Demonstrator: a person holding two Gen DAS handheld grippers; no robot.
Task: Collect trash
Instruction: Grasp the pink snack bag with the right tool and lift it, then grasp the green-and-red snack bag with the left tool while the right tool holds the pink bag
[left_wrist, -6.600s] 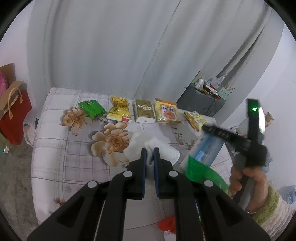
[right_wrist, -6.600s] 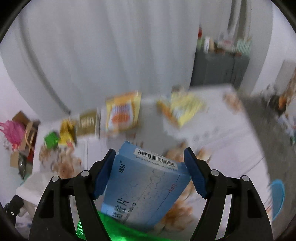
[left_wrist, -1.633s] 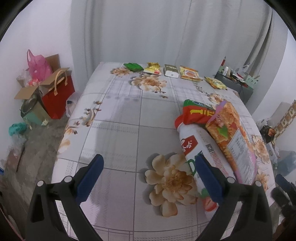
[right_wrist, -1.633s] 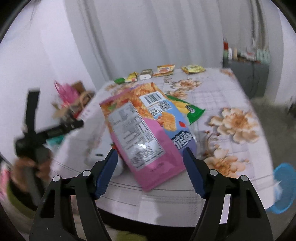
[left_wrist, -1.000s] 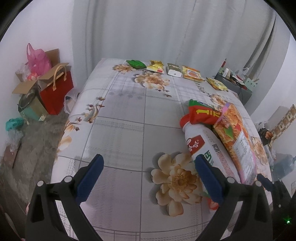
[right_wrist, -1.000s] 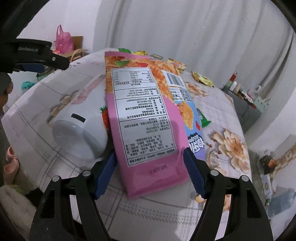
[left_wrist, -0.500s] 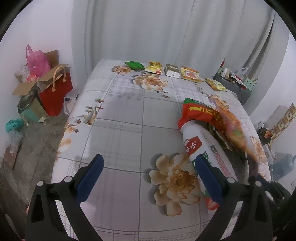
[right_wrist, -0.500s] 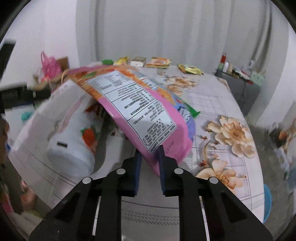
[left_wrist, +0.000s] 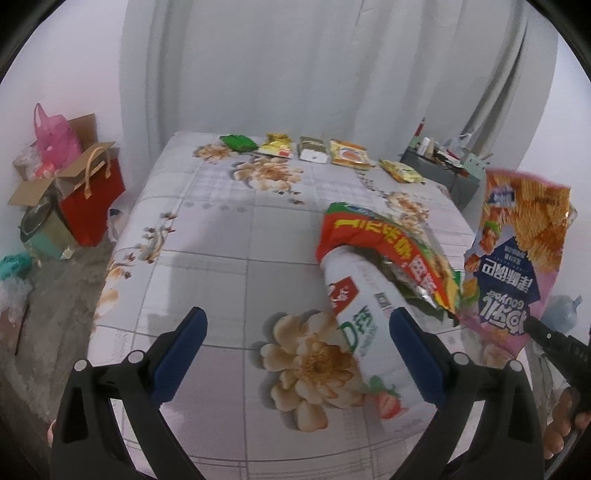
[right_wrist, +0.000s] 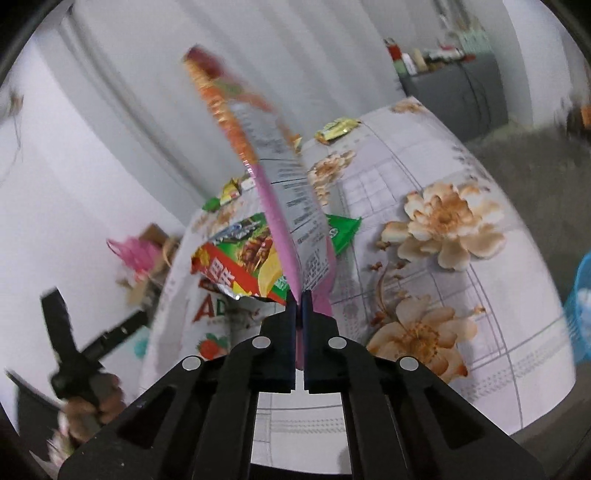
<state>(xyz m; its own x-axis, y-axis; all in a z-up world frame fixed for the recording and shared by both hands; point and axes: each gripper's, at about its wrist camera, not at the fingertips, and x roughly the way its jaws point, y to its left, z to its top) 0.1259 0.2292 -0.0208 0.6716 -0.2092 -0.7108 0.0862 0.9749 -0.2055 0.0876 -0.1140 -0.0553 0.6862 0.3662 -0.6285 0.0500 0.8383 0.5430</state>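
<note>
My right gripper (right_wrist: 299, 297) is shut on the bottom edge of a pink snack bag (right_wrist: 258, 147) and holds it upright above the bed; the bag also shows at the right of the left wrist view (left_wrist: 517, 251). A red and green chip bag (left_wrist: 391, 251) lies on a big white bottle (left_wrist: 365, 325) on the floral bedsheet (left_wrist: 221, 240). My left gripper (left_wrist: 299, 339) is open and empty, just in front of the bottle. Several small snack packets (left_wrist: 314, 151) lie in a row at the bed's far edge.
A red paper bag (left_wrist: 92, 192), cardboard boxes and a pink plastic bag (left_wrist: 51, 136) stand on the floor at the left. A grey cabinet (left_wrist: 443, 170) with bottles stands at the far right. A blue basket (right_wrist: 580, 306) is on the floor right of the bed.
My right gripper has shut on the pink snack bag and lifted it off the pile, swinging it upright. My left gripper has stayed open and nearly still.
</note>
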